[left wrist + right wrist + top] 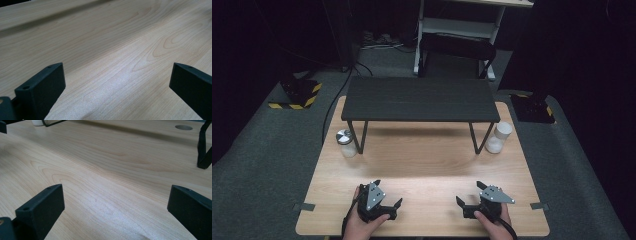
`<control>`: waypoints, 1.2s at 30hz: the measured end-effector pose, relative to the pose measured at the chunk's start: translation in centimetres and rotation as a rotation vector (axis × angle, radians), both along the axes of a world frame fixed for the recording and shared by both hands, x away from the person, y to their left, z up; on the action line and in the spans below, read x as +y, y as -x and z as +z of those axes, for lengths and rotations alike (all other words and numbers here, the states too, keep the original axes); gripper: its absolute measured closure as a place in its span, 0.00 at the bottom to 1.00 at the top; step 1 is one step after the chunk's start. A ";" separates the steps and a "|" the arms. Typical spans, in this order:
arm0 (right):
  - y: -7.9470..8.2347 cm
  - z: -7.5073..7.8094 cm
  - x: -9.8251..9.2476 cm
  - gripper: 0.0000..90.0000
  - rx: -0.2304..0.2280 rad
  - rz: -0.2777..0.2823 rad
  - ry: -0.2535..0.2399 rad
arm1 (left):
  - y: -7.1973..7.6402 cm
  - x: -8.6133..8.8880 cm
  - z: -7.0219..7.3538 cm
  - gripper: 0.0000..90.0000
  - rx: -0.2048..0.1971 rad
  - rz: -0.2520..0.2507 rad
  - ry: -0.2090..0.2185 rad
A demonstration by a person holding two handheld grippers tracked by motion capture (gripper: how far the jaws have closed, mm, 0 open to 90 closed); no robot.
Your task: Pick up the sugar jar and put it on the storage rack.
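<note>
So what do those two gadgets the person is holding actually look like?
Both are black. The left gripper and the right gripper each have two blocky, flat-faced jaws with small screw holes, and a grey three-cornered plate on top. A dark cable trails back from each. The hands are bare; no sleeves show.

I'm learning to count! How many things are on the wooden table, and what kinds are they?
Jars: 2, one with a silver lid, one with a white lid
Small black shelf on legs: 1
Grippers: 2, the left gripper and the right gripper, both open
Total: 5
</note>
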State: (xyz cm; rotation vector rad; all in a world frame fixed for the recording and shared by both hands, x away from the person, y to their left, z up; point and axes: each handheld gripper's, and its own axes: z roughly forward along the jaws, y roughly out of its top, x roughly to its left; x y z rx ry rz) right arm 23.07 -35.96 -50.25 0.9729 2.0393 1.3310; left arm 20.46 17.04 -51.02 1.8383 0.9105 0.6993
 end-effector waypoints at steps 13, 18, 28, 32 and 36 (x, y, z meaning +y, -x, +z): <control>0.0 0.1 0.1 0.01 -0.001 0.002 0.010 | 0.3 0.5 -0.3 0.01 -0.009 0.000 0.022; -0.2 0.1 0.0 0.01 0.009 -0.001 -0.003 | 0.2 1.0 -0.4 0.01 -0.014 0.011 0.037; -0.1 0.0 -0.1 0.01 0.006 -0.004 -0.003 | 0.8 2.5 0.0 0.01 -0.045 0.072 0.071; -0.1 0.0 -0.1 0.01 0.006 -0.001 -0.006 | 0.8 3.2 0.0 0.01 -0.051 0.113 0.083; -0.1 0.0 -0.2 0.01 0.004 0.000 -0.006 | 1.0 3.9 0.2 0.01 -0.061 0.162 0.090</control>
